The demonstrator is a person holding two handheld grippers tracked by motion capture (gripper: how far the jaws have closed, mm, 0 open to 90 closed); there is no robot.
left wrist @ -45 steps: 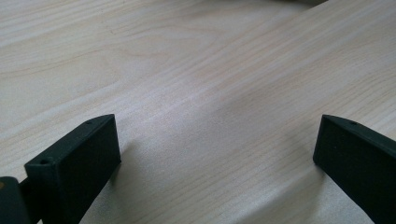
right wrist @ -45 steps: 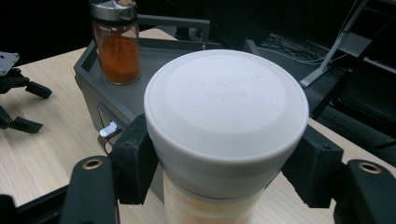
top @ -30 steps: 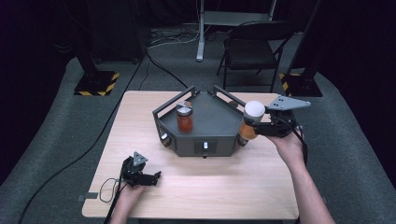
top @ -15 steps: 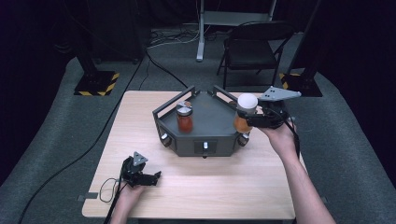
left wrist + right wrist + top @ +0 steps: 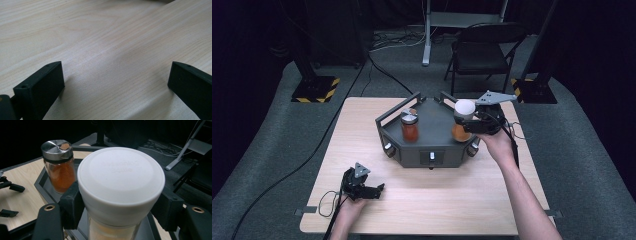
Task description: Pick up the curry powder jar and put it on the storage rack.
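A glass jar of orange powder with a white lid [image 5: 464, 107] [image 5: 121, 177] is clamped below the lid between the jaws of my right gripper [image 5: 465, 123] [image 5: 120, 207]. It is upright over the right part of the dark grey tray [image 5: 412, 156] [image 5: 40, 182]; I cannot tell whether it touches the tray floor. A second jar of reddish spice with a metal lid [image 5: 410, 125] [image 5: 59, 167] stands in the tray's left part. My left gripper [image 5: 377, 191] [image 5: 116, 82] rests on the wooden table [image 5: 452, 195] near its front left, open, with bare wood between its jaws.
The tray has raised bars at its back and knobs on its front. Behind the table stand a folding chair [image 5: 482, 55] and a stand with a yellow-black base [image 5: 314, 90]. A cable [image 5: 324, 202] trails from the left gripper toward the table's front edge.
My right gripper has carried the white-lidded jar leftward, from beside the tray's right edge to over its right part. The left gripper has stayed where it was.
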